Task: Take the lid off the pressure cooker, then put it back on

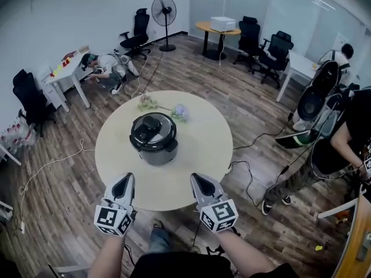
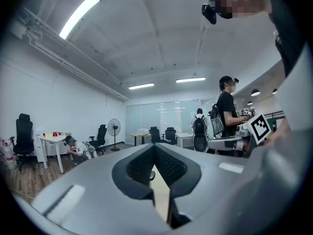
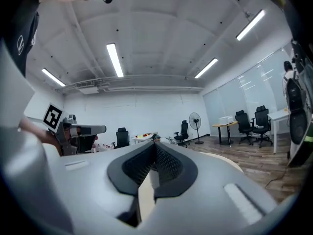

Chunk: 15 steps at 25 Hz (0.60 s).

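Nearest, the left claw (image 1: 125,182) and the right claw (image 1: 199,182) hung level at the near edge of the round worktop (image 1: 200,138), each pressed together on nothing. Farther out, mid-worktop, the pressure cooker (image 1: 156,152) stood with its lid (image 1: 141,138) seated, well apart from both. Lid removal looked unstarted; next, a claw would need to spread, reach forward and pinch the lid's handle (image 1: 152,123).

Your round, pale beige surface (image 1: 197,155) carries two things. A black-and-silver electric pressure cooker (image 1: 154,146) stands just toward 11 o'clock of its centre, with its black lid (image 1: 152,130) on. A loose spray of pale flowers with green leaves (image 1: 178,112) lies near the 12 o'clock rim, just beyond the cooker.
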Motion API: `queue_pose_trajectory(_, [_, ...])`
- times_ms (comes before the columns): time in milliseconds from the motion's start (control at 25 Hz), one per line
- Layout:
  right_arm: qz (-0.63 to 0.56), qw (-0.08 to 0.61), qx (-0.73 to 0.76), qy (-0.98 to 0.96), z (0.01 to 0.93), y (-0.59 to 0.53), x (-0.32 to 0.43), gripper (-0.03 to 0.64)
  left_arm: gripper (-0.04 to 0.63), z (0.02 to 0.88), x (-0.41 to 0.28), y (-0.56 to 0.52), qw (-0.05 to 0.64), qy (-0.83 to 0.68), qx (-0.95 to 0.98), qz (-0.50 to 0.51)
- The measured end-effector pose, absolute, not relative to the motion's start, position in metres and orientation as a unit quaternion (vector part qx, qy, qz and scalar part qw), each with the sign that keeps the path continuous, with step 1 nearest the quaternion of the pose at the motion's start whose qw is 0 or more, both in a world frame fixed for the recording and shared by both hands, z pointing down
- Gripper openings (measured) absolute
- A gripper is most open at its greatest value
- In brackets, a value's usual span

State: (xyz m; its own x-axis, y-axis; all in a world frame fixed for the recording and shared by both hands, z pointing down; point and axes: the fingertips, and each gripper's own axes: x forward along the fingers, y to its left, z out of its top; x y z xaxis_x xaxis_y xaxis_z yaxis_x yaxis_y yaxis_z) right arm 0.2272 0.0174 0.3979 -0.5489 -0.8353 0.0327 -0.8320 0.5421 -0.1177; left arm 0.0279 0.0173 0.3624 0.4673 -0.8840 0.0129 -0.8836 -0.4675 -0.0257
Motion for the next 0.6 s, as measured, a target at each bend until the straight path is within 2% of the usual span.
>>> queue_pose_trajectory(240, [-0.072,0.042,-0.471,0.878,0.386,0.054,0.236,0.008,0.000,0.350,0.033,0.066,0.021,0.531,-0.847,-0.022])
queue_pose_trajectory(600, [-0.029,0.052,-0.479,0.876,0.348,0.081,0.239,0.008,0.000,0.311,0.037,0.094,0.058,0.530,-0.846,0.007])
